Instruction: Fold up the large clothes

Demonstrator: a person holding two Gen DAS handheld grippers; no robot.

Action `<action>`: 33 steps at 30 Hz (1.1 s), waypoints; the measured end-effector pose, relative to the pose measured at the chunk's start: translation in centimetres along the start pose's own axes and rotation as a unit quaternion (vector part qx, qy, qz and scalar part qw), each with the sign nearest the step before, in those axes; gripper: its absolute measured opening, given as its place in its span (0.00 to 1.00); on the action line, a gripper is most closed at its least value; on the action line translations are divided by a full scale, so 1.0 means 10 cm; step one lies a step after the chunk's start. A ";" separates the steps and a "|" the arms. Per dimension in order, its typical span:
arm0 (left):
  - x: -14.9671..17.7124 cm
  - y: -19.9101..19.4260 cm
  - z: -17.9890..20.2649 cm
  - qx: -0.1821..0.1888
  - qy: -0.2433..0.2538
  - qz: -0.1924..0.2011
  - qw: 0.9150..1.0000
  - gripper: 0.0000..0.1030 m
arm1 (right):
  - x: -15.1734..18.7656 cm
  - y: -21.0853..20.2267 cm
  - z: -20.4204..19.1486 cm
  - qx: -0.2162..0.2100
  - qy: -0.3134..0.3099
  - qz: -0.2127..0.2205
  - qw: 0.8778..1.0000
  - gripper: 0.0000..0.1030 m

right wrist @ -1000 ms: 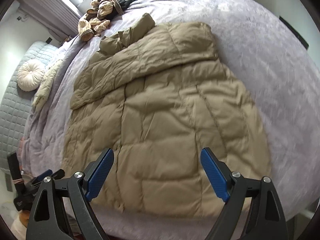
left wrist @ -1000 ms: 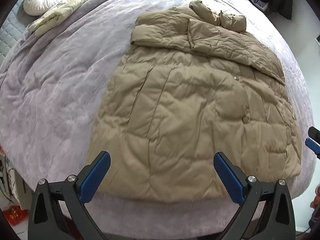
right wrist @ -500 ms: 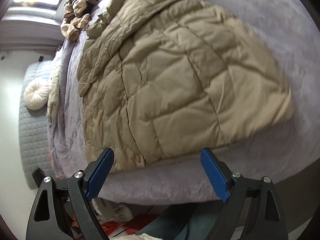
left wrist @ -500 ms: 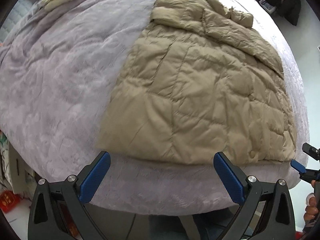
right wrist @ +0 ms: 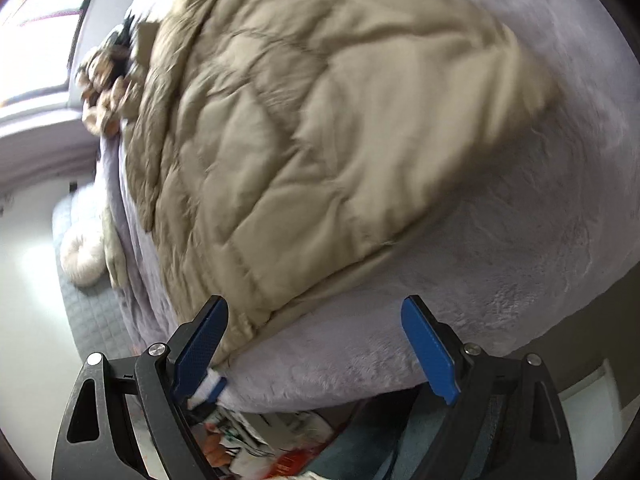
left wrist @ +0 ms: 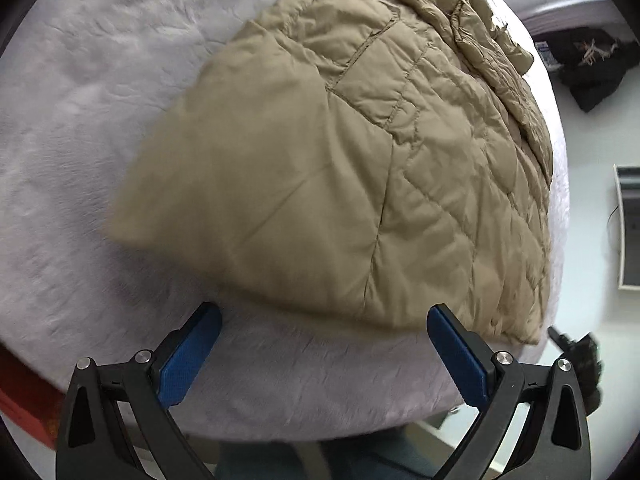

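A tan quilted puffer coat (left wrist: 360, 152) lies flat on a lilac bedspread (left wrist: 80, 120), its hem toward me. My left gripper (left wrist: 324, 320) is open, its blue pads just short of the hem near one bottom corner, with nothing between them. In the right wrist view the coat (right wrist: 320, 128) fills the middle, blurred. My right gripper (right wrist: 316, 316) is open over the hem's other end; its left pad (right wrist: 204, 336) sits beside the coat's edge, and I cannot tell whether it touches. The right gripper's black tip (left wrist: 576, 352) shows at the coat's far corner in the left wrist view.
The bedspread (right wrist: 540, 240) drops off at the near bed edge below both grippers. A round cream cushion (right wrist: 82, 256) and a pile of beige items (right wrist: 104, 96) lie at the bed's far side. Dark clothing (left wrist: 588, 64) hangs by the wall. Clutter (right wrist: 256, 436) lies on the floor.
Both grippers have sunk and rolled toward the coat's hem, which now looms larger in each view. Both jaws have stayed open.
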State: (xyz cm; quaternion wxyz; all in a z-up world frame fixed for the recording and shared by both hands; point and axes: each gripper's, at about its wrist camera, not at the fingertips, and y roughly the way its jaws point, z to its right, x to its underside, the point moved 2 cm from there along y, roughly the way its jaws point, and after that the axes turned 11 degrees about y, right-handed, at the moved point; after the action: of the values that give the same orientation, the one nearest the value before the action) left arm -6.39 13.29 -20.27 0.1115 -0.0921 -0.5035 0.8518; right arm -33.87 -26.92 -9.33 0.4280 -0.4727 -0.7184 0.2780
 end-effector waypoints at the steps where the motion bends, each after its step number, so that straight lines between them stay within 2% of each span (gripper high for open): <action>1: -0.05 0.03 0.01 0.005 -0.001 0.003 1.000 1.00 | -0.03 0.02 0.06 -0.006 0.014 0.004 1.000 0.88; 7: -0.31 0.13 0.08 0.021 -0.001 0.021 1.000 1.00 | -0.26 0.09 0.21 -0.071 0.070 0.039 0.994 0.88; 9: -0.37 0.15 0.10 0.021 -0.008 0.027 0.999 0.95 | -0.33 0.12 0.22 -0.092 0.087 0.046 0.991 0.88; 10: -0.39 0.14 0.09 0.017 -0.010 0.030 0.999 0.79 | -0.37 0.15 0.23 -0.105 0.098 0.049 0.988 0.88; 11: -0.41 0.13 0.09 0.016 -0.008 0.033 0.999 0.68 | -0.40 0.18 0.23 -0.113 0.107 0.050 0.987 0.88; 13: -0.45 0.12 0.08 0.039 -0.007 0.034 0.999 0.23 | -0.45 0.19 0.23 -0.126 0.122 0.052 0.983 0.84; 14: -0.47 0.10 0.07 0.051 -0.010 0.036 0.998 0.18 | -0.47 0.18 0.21 -0.133 0.127 0.053 0.981 0.72; 15: -0.49 0.06 0.07 0.060 -0.014 0.042 0.997 0.15 | -0.48 0.18 0.21 -0.139 0.132 0.051 0.980 0.52; 16: -0.51 0.00 0.08 0.065 -0.013 0.048 0.997 0.13 | -0.49 0.19 0.21 -0.139 0.137 0.047 0.980 0.38; 17: -0.53 -0.06 0.09 0.068 -0.012 0.054 0.996 0.13 | -0.51 0.19 0.21 -0.136 0.140 0.043 0.980 0.12; 20: -0.61 -0.37 0.22 0.082 0.000 0.087 0.993 0.13 | -0.57 0.12 0.14 -0.135 0.125 0.043 0.982 0.08; 24: -0.82 -0.80 0.43 0.094 0.018 0.130 0.987 0.13 | -0.60 -0.10 -0.14 -0.153 0.066 0.037 0.985 0.08; 28: -1.26 -1.16 0.78 0.090 0.050 0.176 0.979 0.13 | -0.74 -0.38 -0.66 -0.167 0.000 0.043 0.985 0.08; 33: -1.87 -1.38 1.11 0.068 0.073 0.216 0.971 0.13 | -1.02 -0.66 -1.48 -0.176 -0.091 0.055 0.979 0.08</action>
State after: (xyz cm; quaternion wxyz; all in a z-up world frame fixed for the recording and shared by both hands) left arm 9.89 5.13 -1.99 -0.0327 -0.2532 -0.4033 0.8787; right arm -21.91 -38.97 -0.49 0.2546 -0.5522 -0.7651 0.2119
